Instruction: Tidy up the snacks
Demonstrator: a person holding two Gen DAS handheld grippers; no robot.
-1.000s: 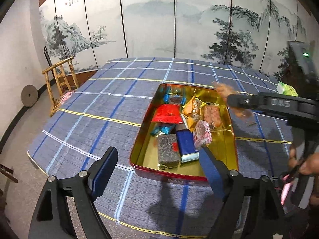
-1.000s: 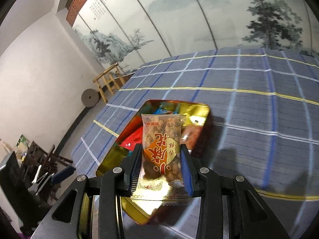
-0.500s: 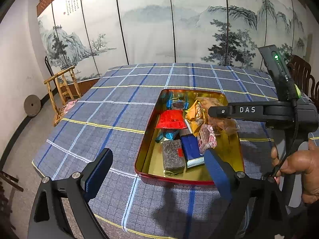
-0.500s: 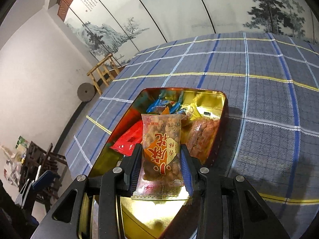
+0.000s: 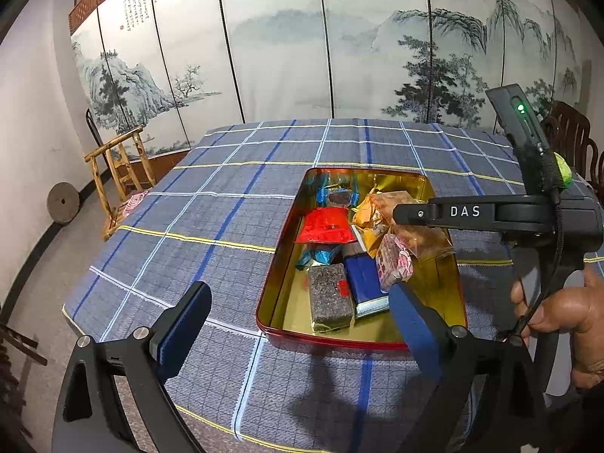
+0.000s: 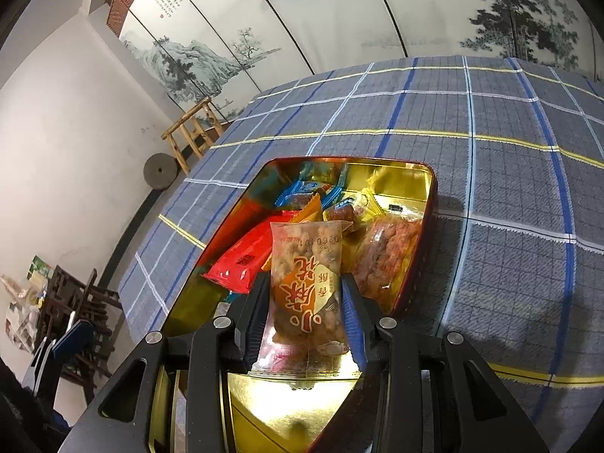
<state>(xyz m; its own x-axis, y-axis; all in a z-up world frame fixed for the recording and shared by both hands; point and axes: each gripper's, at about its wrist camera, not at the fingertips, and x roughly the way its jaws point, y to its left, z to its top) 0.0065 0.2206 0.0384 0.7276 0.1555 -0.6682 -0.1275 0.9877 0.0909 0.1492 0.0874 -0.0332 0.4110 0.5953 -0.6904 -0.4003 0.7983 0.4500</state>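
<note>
The right gripper [image 6: 305, 315] is clenching a packet [image 6: 307, 287], long axis running along its fingers, directly above the tin [image 6: 428, 204] near its right edge, while the left gripper [image 5: 298, 324] is hanging released at the tin's near edge.

I see bare gold floor at the red-rimmed gold tin's [image 5: 445, 264] lower right; wrapped snacks [image 5: 339, 260] crowd its upper left.
</note>
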